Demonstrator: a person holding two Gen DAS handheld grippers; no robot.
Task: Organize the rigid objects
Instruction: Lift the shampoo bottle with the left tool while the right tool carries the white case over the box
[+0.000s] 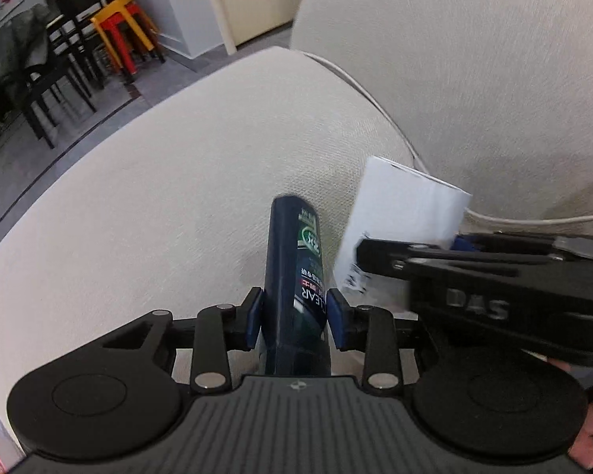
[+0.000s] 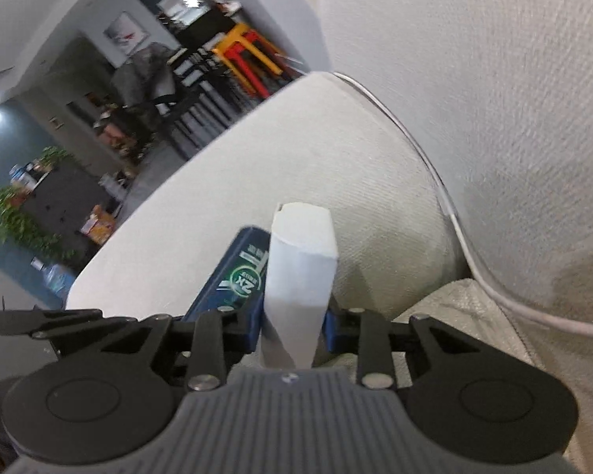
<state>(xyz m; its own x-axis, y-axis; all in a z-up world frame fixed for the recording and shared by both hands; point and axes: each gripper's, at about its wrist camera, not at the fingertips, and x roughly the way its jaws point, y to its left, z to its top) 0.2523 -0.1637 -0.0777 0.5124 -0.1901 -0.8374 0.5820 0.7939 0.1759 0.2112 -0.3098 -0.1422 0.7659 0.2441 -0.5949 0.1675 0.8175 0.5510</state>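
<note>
Two grippers work above a cream fabric sofa (image 1: pixel 170 181), whose seat cushion fills the middle of both views and whose back cushion (image 1: pixel 474 59) rises in the upper right. A white cable (image 1: pixel 359 87) runs along the seam between seat and back. Beyond the sofa edge, in the upper left of the left wrist view, the room shows a grey floor, dark chairs (image 1: pixel 55 79) and stacked red and yellow stools (image 1: pixel 126 31); the right wrist view adds green plants (image 2: pixel 23 217) at its left edge.

The left gripper (image 1: pixel 295 318) has its blue pads pressed on both sides of a dark blue bottle (image 1: pixel 292 260) labelled CLEAR, held clear of the cushion at the lower centre of the frame. The right gripper (image 2: pixel 292 328) is clamped on a white carton (image 2: pixel 300 260), which stands up from its jaws at centre frame, just beside the bottle. No container holding other things is visible. A hand (image 1: pixel 589 442) shows at the lower right corner of the left view.
</note>
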